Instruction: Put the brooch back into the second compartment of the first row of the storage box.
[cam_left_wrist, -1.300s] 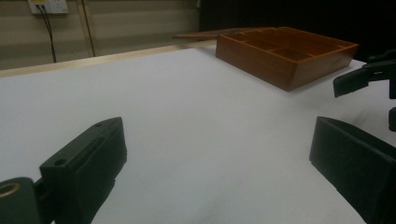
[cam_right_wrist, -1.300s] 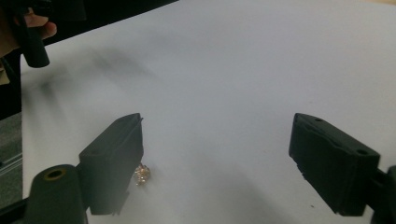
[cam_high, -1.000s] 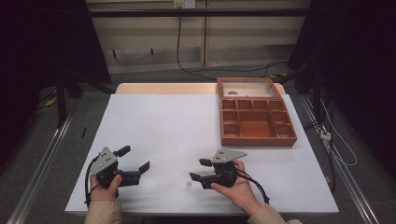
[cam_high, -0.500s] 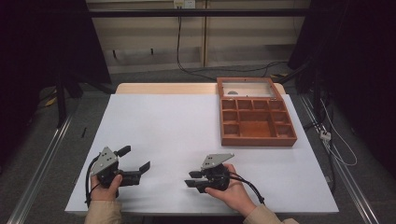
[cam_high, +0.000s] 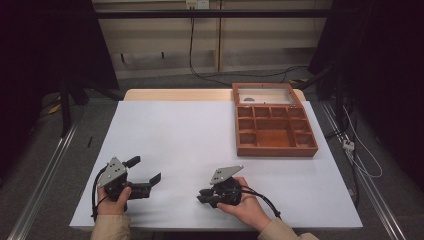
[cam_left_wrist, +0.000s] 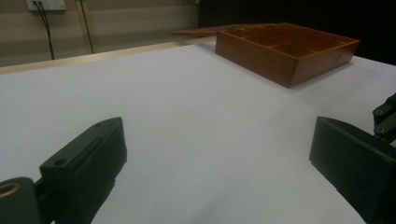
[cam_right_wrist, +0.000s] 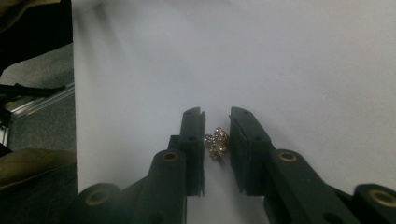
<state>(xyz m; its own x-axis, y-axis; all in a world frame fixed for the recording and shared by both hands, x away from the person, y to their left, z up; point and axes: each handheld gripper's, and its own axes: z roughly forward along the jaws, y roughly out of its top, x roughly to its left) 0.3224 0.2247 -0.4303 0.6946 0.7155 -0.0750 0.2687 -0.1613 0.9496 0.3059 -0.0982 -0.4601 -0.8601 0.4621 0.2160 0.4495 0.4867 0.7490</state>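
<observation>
Item one, my right tongs (cam_right_wrist: 217, 122): I am holding them low over the near edge of the desk (cam_high: 200, 135), a little right of its middle, jaws aiming toward the near left corner. In the right gripper view the two black jaws are standing nearly closed, with a small jewelled trinket (cam_right_wrist: 217, 142) sitting in the narrow slot between them. It is gold-coloured, set with tiny clear and tinted stones, and lumpy in shape. Its longer side is running along the slot, from the jaw roots toward the tips. It is touching, or all but touching, both inner faces, so I am listing the tongs as clenched on it, though whether it is lifted off the white surface I cannot tell. My right hand (cam_high: 245, 206) is wrapping the body from behind in the high view.

Item two, my left tongs (cam_high: 147, 172): released, jaws spread wide apart, nothing between them but bare white desk. They are resting near the near left corner, pointing right, my left hand (cam_high: 114, 200) gripping the handle.

Item three, a wooden box (cam_high: 275, 131): sitting by the far right corner, lid (cam_high: 264, 94) lying open and tipped back toward the far edge, its tray divided into small compartments.
</observation>
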